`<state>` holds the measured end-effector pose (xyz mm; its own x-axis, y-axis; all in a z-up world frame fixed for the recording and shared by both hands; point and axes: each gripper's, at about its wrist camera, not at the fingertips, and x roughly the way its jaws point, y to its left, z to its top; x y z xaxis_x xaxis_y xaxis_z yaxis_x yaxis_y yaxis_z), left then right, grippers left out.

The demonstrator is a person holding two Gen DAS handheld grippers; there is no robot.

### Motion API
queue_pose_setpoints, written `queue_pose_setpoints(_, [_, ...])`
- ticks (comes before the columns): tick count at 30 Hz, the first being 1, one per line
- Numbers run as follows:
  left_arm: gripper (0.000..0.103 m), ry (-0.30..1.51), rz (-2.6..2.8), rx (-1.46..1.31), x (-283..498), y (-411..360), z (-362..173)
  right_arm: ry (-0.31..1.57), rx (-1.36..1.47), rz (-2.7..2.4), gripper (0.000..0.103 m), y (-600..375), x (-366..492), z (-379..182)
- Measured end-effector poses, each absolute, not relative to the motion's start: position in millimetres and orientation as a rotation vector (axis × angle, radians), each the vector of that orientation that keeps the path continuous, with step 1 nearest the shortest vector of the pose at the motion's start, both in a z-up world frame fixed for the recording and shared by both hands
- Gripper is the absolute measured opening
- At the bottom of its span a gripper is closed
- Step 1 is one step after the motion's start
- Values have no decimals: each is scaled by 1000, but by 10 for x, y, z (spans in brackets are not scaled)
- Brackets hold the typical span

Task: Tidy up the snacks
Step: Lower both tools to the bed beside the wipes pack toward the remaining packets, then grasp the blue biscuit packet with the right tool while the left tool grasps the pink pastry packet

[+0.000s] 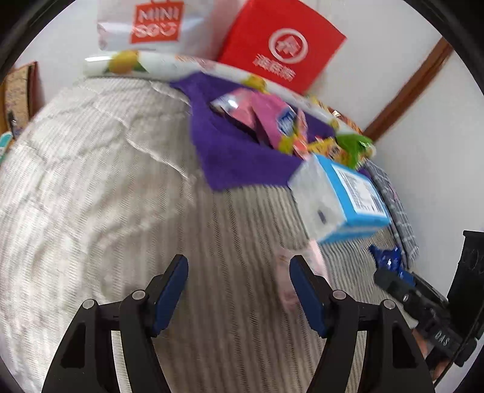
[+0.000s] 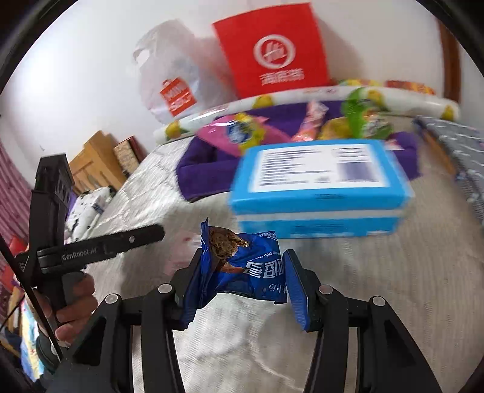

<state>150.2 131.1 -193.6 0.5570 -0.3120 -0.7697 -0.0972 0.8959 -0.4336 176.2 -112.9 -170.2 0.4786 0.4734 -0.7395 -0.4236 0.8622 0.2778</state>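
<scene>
My right gripper [image 2: 242, 278] is shut on a blue cookie packet [image 2: 245, 269] and holds it above the striped bed cover; the packet also shows at the right in the left wrist view [image 1: 388, 260]. My left gripper [image 1: 239, 281] is open and empty over the cover, with a pale pink wrapper [image 1: 290, 284] just beside its right finger. A blue and white box [image 2: 320, 187] lies ahead of the packet, also in the left wrist view [image 1: 341, 196]. Behind it a purple cloth [image 1: 236, 151] holds several snack packets [image 1: 272, 121].
A red paper bag [image 2: 272, 48] and a white Miniso bag [image 1: 151, 24] stand against the wall behind a rolled lemon-print sheet [image 1: 145, 65]. A checked grey cloth [image 2: 453, 145] lies at the right. Wooden furniture [image 2: 93, 160] stands left of the bed.
</scene>
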Motion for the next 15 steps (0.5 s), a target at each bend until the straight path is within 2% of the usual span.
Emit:
queue_pose_setpoints(6, [77, 979, -182, -472, 1532, 1000, -1934, 909, 87, 473, 50, -1614, 1711, -1738])
queue_pose_setpoints(15, [81, 982, -27, -279, 1669, 500, -1918, 912, 150, 436, 50, -2071, 1636, -1839])
